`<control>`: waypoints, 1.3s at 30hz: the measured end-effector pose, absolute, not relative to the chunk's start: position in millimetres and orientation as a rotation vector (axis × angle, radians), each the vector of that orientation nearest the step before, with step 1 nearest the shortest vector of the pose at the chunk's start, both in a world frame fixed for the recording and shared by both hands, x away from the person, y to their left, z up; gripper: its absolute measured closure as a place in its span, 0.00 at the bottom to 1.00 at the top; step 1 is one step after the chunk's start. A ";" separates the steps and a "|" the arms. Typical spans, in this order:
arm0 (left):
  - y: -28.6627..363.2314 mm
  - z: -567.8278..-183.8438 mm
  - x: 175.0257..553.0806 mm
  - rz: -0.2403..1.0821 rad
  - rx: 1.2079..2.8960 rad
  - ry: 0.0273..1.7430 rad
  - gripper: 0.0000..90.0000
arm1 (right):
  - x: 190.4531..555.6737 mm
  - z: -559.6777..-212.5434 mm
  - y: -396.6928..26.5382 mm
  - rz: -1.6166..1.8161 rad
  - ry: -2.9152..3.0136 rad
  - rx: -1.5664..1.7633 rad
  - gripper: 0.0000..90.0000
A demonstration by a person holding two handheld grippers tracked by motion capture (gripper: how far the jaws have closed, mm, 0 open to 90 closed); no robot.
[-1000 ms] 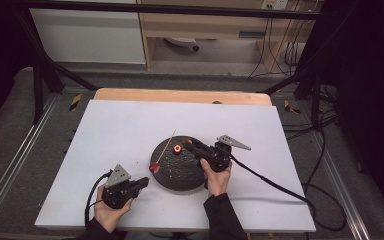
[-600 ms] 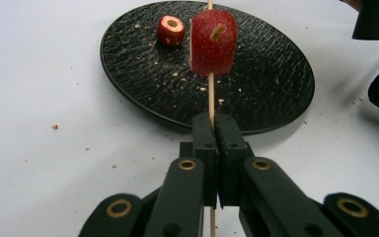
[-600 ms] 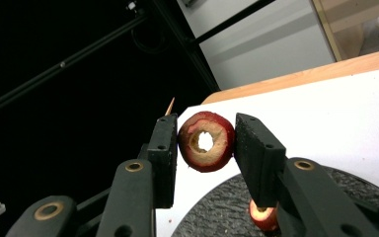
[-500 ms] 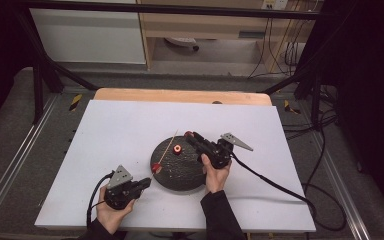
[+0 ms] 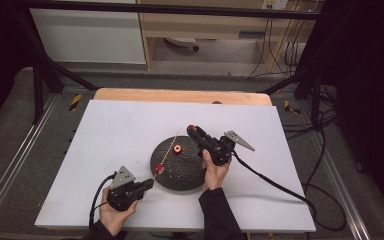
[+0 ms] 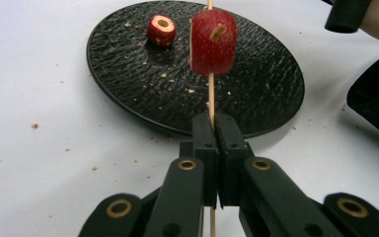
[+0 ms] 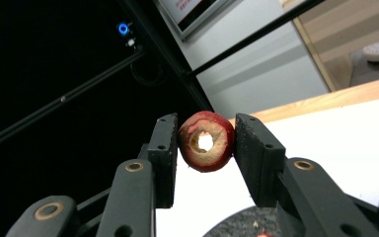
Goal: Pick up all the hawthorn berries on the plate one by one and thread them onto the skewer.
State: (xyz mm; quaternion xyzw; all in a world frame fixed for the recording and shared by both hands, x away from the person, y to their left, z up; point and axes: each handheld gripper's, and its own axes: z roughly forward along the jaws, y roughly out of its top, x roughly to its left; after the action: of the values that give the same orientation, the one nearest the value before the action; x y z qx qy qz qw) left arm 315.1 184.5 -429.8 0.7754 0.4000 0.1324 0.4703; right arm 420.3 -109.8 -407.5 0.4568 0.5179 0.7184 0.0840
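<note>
White table [image 5: 105, 130], crumbs [image 6: 34, 126], cables [image 5: 320, 150]

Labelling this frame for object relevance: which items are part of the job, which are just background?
In the job:
left tongs shut on skewer
red fruit piece threaded on it
right tongs holding cored ring
black plate with loose piece

Just lying about:
crumbs
white table
</note>
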 end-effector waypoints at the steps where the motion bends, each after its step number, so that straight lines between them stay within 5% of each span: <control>1: 184.5 -429.8 315.1 0.324 1.900 0.980 0.98 | 421.0 -407.0 -110.0 2.149 1.534 1.363 0.70; 39: 146.1 -412.0 318.1 0.269 1.894 0.992 0.98 | 428.7 -395.5 -119.2 2.224 1.408 1.297 0.70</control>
State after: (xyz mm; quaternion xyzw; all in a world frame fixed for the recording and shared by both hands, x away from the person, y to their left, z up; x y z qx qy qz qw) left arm 318.1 146.1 -412.0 0.7741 0.4055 0.1101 0.4735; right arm 428.7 -119.2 -395.5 0.4395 0.4772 0.7540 0.1034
